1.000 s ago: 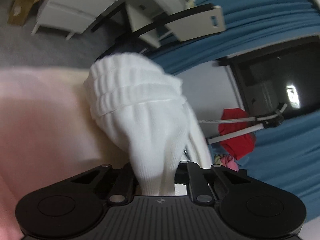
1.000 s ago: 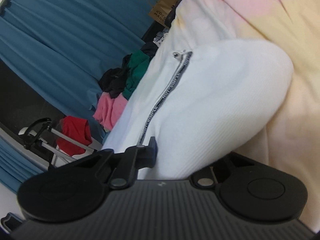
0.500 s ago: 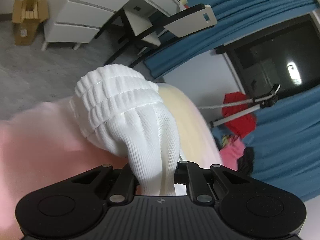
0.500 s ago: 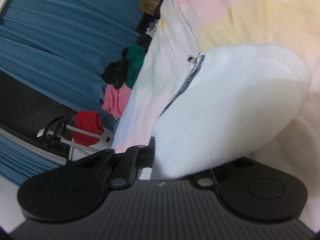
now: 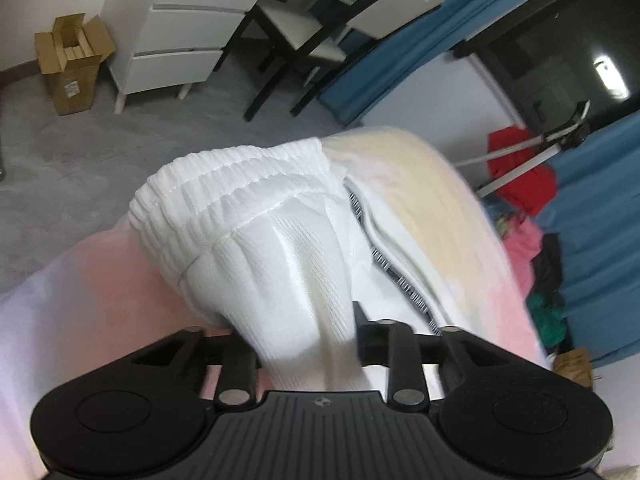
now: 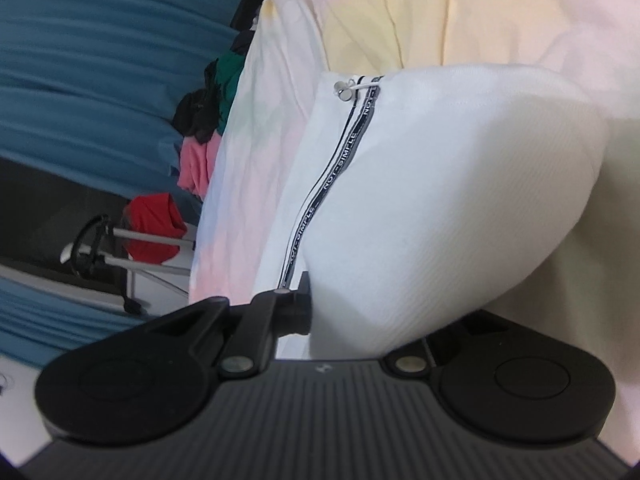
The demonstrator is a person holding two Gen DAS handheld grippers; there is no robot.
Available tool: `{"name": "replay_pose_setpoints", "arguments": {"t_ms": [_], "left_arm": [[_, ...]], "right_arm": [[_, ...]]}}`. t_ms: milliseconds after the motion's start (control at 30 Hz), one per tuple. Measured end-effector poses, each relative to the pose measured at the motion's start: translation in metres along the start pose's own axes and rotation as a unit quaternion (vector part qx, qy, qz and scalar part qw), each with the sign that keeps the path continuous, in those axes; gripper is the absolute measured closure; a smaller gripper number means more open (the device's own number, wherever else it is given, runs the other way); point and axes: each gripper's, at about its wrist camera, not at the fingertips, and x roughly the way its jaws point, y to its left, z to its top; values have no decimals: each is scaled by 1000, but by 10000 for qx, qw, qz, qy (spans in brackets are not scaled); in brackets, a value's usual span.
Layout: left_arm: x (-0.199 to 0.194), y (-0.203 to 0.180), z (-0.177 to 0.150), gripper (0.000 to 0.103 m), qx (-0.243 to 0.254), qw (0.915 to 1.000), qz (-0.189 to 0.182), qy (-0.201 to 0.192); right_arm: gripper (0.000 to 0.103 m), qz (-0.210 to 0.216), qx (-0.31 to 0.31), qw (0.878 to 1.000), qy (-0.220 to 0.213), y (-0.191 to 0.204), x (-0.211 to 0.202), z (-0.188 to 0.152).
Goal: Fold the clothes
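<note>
A white ribbed garment with an elastic waistband and a black-and-white lettered side stripe lies over a pastel pink and yellow bed cover. My left gripper is shut on a bunch of the white fabric just below the waistband. My right gripper is shut on another part of the same garment, which bulges over it and hides the right finger. A metal cord tip sits at the top of the stripe.
Beyond the bed are a white drawer unit, a dark chair, a cardboard box and grey floor. A heap of coloured clothes, a red cloth on a stand and blue curtains lie at the bed's side.
Both grippers have moved with the garment still held. The left view has swung down toward the bed and floor; more of the side stripe shows in both views.
</note>
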Motion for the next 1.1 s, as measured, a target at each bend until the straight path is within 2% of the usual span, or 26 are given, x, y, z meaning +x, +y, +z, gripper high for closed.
{"name": "replay_pose_setpoints", "arguments": {"t_ms": [33,233,433,567,700,733,867,1000,1100], "left_arm": [[0,-5,-1,35,107,9998,142,82],[-35,-37,-13,31,907,9946,460,-227],[-70,-75,-28,25,1754,9800,709,-612],[-73,-129,-56,24,2396,9655,537,-868],[-61,-186,-94,22,2587,9635,-56,-692],[-57,-203,-105,22,2709,9601,-152,-675],[-33,-266,-157,21,3480,9337,-369,-758],[1,-299,-199,21,3892,9174,-452,-693],[32,-295,-214,21,4015,9127,-379,-663]], "right_arm": [[83,-35,-54,10000,6,1,1,-1],[83,-268,-522,9982,-81,11,0,-5],[83,-311,-733,9967,-140,13,-5,-5],[83,-273,-714,9969,-158,12,-5,-4],[83,-229,-687,9973,-145,11,-5,-4],[83,-221,-686,9973,-147,10,-5,-4],[83,-194,-684,9974,-142,8,-8,-4],[83,-173,-685,9974,-132,7,-10,-4],[83,-113,-658,9977,-90,6,-11,-4]]}}
